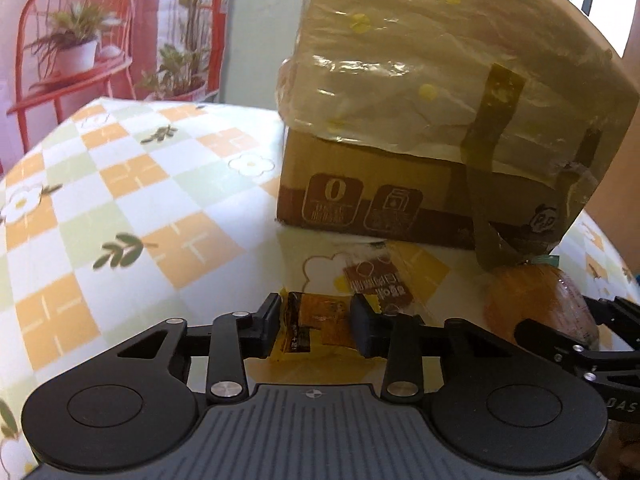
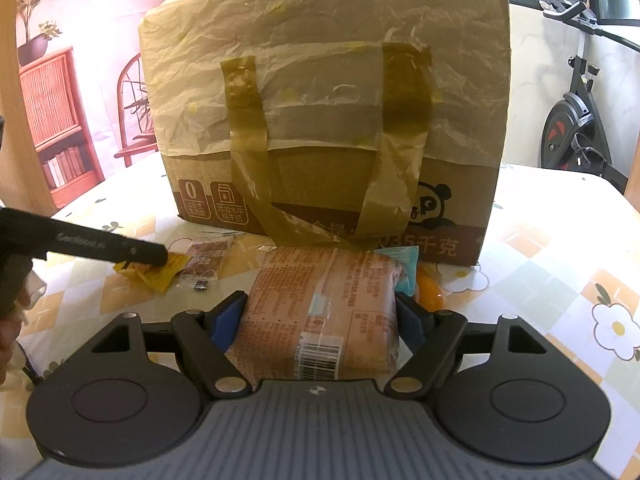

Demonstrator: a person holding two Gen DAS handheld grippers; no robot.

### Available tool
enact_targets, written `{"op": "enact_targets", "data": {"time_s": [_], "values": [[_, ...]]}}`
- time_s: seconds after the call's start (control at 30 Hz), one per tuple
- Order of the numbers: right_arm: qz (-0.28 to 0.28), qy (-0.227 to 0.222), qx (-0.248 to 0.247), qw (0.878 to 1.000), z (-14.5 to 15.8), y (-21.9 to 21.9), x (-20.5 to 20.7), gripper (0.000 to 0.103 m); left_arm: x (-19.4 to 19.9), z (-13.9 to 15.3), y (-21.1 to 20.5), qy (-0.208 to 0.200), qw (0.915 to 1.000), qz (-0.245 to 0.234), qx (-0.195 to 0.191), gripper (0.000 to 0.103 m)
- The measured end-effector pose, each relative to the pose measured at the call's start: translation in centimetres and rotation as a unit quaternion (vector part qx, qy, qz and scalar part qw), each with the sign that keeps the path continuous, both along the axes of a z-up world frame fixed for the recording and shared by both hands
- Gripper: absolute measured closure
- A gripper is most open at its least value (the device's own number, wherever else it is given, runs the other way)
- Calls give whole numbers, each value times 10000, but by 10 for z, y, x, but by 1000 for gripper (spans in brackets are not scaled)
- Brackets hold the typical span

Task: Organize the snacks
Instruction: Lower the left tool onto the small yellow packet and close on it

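The left hand-held gripper [image 1: 316, 326] is clenched on a small yellow and brown snack packet [image 1: 316, 332], which sits low over the counter [image 1: 120, 200] with its checked orange, green and white flower cloth. The right hand-held gripper [image 2: 320, 316] is grasping a big orange plastic-wrapped bread pack [image 2: 320, 312] from both sides, and it seems to hold it just above the counter.

Right in front of both stands a big brown cardboard box [image 2: 320, 120], lined with crinkly pale plastic and stuck with strips of brown tape. One more small brown snack packet [image 2: 206, 262] lies on the counter just beside the yellow one. An orange round thing [image 2: 430, 292] peeks out behind the bread pack, near the box.

I think the job is only starting. Two snacks are picked up but not yet put away. At least two more wait on the counter. I cannot see inside the box.
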State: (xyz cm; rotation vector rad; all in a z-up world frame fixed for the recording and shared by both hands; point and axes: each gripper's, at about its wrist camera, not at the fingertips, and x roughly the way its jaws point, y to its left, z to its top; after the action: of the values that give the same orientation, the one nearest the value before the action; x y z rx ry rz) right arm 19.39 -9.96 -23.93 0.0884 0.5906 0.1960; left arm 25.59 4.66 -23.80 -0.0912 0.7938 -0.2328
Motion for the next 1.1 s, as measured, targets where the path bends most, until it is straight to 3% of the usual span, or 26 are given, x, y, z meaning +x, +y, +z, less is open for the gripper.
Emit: {"op": "enact_targets", "data": {"time_s": [0.3, 0.53, 0.87, 1.1], "values": [[6, 6, 14, 10000, 0, -1, 0, 24, -5, 5, 13, 425, 9981, 165, -403, 48], [7, 7, 17, 10000, 0, -1, 0, 24, -15, 7, 17, 571, 9965, 197, -583, 46], [11, 10, 20, 10000, 0, -1, 0, 24, -22, 6, -6, 645, 9942, -453, -735, 42], [14, 11, 24, 10000, 0, -1, 0, 24, -19, 19, -10, 218, 9968, -690, -345, 41]]}}
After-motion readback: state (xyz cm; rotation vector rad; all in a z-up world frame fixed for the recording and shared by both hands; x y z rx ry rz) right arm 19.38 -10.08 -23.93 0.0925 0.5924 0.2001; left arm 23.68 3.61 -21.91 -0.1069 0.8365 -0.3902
